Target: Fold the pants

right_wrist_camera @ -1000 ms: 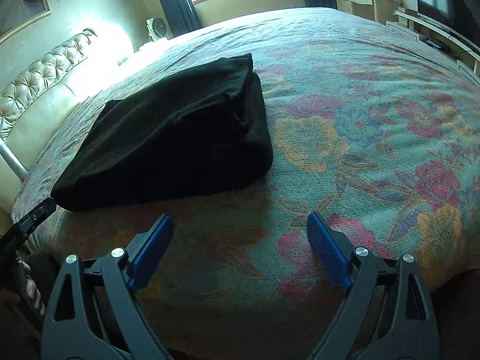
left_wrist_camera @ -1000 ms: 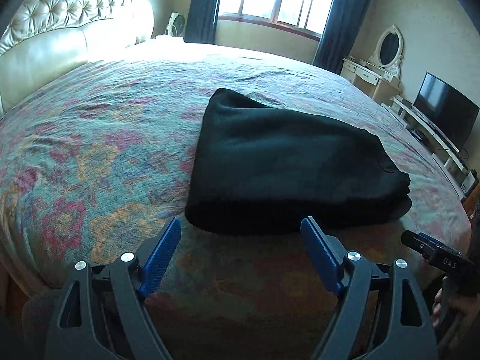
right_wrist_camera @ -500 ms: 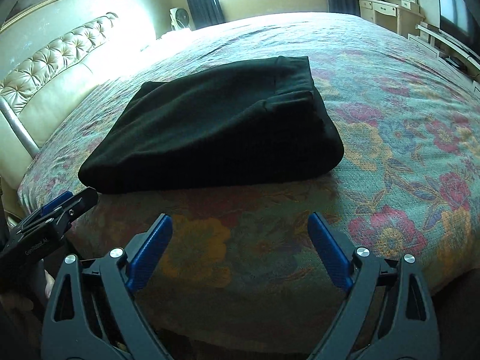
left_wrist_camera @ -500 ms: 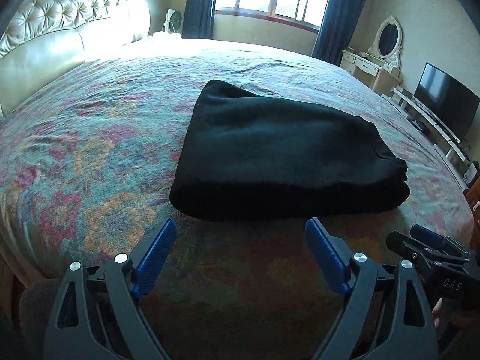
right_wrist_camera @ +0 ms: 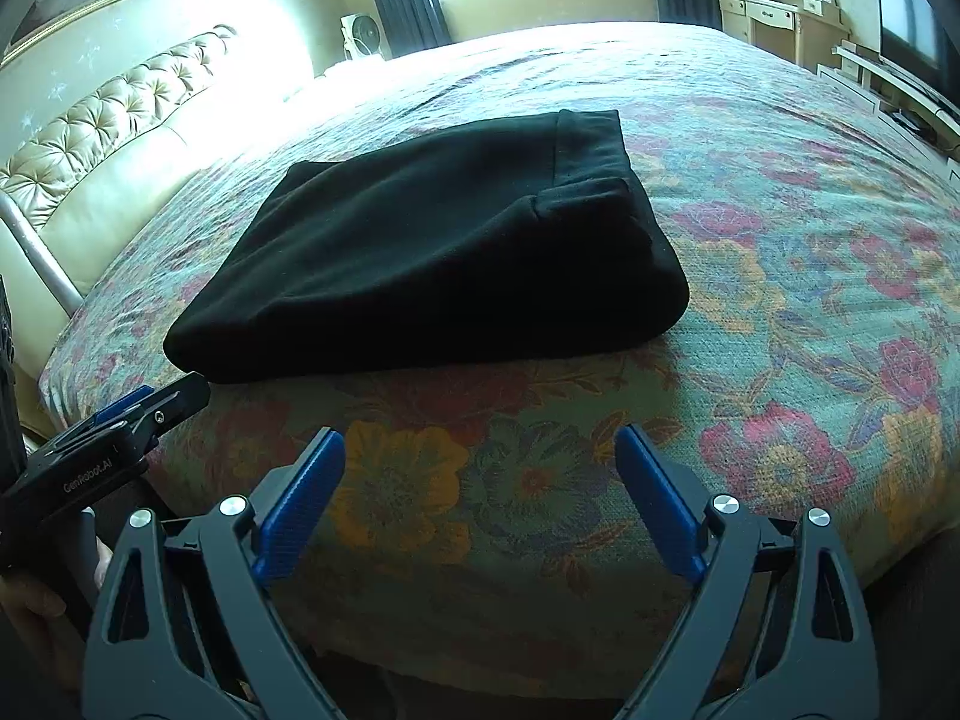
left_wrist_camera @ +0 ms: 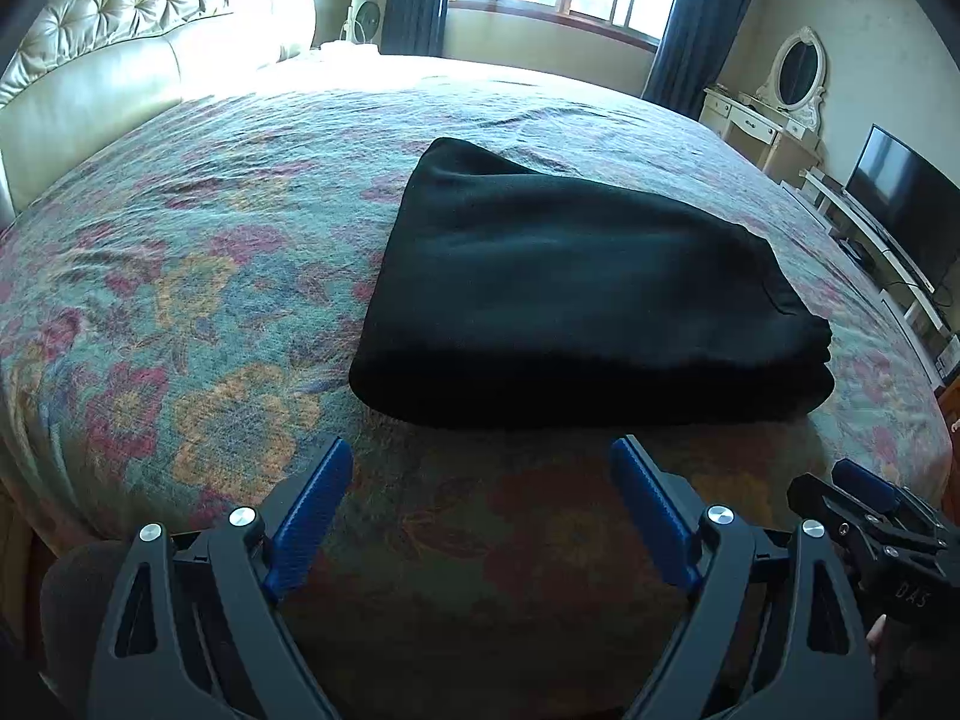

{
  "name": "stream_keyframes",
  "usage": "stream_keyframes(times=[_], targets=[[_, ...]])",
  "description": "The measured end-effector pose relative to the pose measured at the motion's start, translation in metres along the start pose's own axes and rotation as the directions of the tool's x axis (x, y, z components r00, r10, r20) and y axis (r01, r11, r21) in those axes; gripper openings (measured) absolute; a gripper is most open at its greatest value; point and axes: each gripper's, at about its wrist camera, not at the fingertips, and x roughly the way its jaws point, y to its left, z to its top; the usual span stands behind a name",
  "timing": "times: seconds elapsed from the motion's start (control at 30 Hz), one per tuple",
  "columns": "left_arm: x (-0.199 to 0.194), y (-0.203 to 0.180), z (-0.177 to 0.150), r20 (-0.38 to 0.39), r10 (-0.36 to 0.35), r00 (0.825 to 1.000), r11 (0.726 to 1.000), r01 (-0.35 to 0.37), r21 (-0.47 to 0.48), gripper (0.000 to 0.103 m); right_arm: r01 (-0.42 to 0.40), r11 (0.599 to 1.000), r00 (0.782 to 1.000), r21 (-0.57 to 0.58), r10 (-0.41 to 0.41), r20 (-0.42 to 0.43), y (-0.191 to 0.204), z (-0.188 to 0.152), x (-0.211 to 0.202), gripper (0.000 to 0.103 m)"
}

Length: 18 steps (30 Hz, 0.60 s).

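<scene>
Black pants (left_wrist_camera: 570, 300) lie folded into a thick rectangle on the floral bedspread (left_wrist_camera: 180, 300), with the fold edge facing me. My left gripper (left_wrist_camera: 480, 456) hovers just short of that near edge, open, with nothing between its blue pads. In the right wrist view the pants (right_wrist_camera: 432, 252) sit ahead and slightly left. My right gripper (right_wrist_camera: 480, 441) is open over bare bedspread, a little short of them. Each gripper shows in the other's view: the right one (left_wrist_camera: 864, 504) at lower right, the left one (right_wrist_camera: 150, 408) at lower left.
The bed's near edge runs just under both grippers. A cream tufted headboard (left_wrist_camera: 120, 60) stands at the left. A dressing table with a mirror (left_wrist_camera: 774, 108) and a TV (left_wrist_camera: 900, 192) line the right wall. A fan (left_wrist_camera: 363, 18) stands by the window.
The right gripper has swung left, so the pants now sit nearly ahead of it. The left gripper has drawn back slightly from the pants' edge. The pants have not moved.
</scene>
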Motion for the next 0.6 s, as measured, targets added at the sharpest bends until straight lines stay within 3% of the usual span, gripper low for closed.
stream_keyframes(times=[0.6], targets=[[-0.004, -0.0081, 0.0027, 0.025, 0.01, 1.0, 0.999, -0.01, 0.036, 0.087, -0.015, 1.0, 1.0, 0.023, 0.015, -0.011, -0.0042, -0.003, 0.0024, 0.092]])
